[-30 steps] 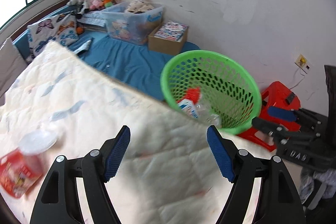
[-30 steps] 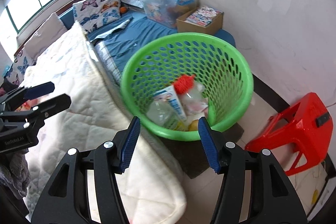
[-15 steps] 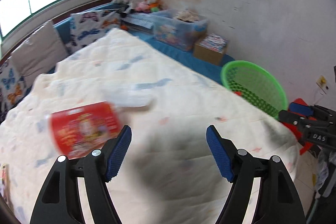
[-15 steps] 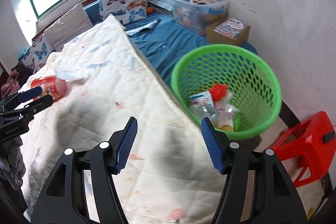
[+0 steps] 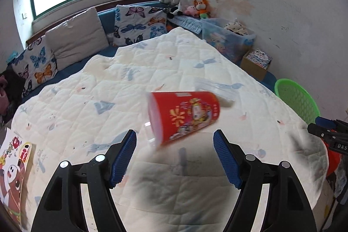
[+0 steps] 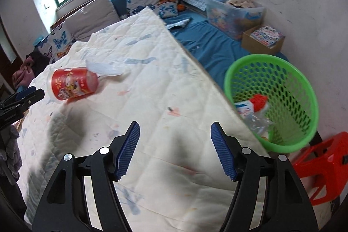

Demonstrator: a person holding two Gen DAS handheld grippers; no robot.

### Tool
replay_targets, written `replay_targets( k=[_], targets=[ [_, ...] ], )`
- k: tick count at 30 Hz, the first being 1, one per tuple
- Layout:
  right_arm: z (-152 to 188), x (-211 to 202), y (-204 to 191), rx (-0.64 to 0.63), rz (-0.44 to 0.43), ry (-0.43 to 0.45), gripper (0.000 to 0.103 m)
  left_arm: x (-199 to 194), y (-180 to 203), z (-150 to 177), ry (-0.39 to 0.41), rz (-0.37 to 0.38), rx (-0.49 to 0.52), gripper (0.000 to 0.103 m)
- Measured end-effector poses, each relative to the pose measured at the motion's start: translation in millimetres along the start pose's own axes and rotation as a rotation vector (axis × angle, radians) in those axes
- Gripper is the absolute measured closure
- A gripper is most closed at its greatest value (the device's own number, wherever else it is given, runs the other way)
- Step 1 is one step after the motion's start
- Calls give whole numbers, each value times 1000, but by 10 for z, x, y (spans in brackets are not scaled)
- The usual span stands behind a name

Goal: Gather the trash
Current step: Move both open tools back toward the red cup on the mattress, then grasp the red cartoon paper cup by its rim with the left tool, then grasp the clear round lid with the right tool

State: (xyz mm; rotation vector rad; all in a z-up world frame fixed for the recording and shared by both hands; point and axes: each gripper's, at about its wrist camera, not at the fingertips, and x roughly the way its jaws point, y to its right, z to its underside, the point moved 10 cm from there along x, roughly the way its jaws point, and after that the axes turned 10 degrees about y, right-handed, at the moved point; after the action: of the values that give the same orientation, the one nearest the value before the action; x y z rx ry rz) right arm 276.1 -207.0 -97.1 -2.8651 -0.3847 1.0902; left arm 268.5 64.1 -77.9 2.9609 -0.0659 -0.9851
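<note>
Two grippers, left gripper (image 5: pixel 174 157) and right gripper (image 6: pixel 175 148), both spread wide and empty, red printed cup (image 5: pixel 184 115) lying mid-quilt (image 5: pixel 91 105), green basket (image 6: pixel 276 99) beyond the quilt's right edge.

1. The left gripper (image 5: pixel 174 156) is held with its two blue-padded fingers (image 5: pixel 122 158) spread wide apart, nothing between them.
2. The right gripper (image 6: pixel 175 148) likewise has its fingers (image 6: pixel 223 150) spread wide, gripping nothing.
3. In the right wrist view, the left gripper's tips show at the far left edge; in the left wrist view, the right gripper's tips show at the far right edge.
</note>
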Motion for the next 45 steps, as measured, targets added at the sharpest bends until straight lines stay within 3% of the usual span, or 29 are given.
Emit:
replay_targets(
  k=[9,16,19,23,27,30,36,45],
  targets=[
    [-127,150,-403,-44,-54,-6,30,226,-176,35,-29,107,-90,31],
    [-219,332,-572,-43,-87,-26,29,458,-41,46,-52,157,-24,34],
    [-233,416,-635,-32,-107,-40,29,542,-7,29,-55,194,-28,40],
    [-287,520,-739,-15,-145,-55,27,604,58,54,-60,248,-48,69],
    [-347,597,-854,23,-201,-66,22,505,146,101,-45,286,-29,84],
    [-371,663,-947,30,-227,-73,21,374,174,126,-37,276,2,97],
    [-350,797,-1153,12,-263,-81,19,186,34,193,-38,235,17,98],
    [-326,1180,-1525,-112,-266,-81,14,-5,-432,134,-1,169,-64,98]
  ],
)
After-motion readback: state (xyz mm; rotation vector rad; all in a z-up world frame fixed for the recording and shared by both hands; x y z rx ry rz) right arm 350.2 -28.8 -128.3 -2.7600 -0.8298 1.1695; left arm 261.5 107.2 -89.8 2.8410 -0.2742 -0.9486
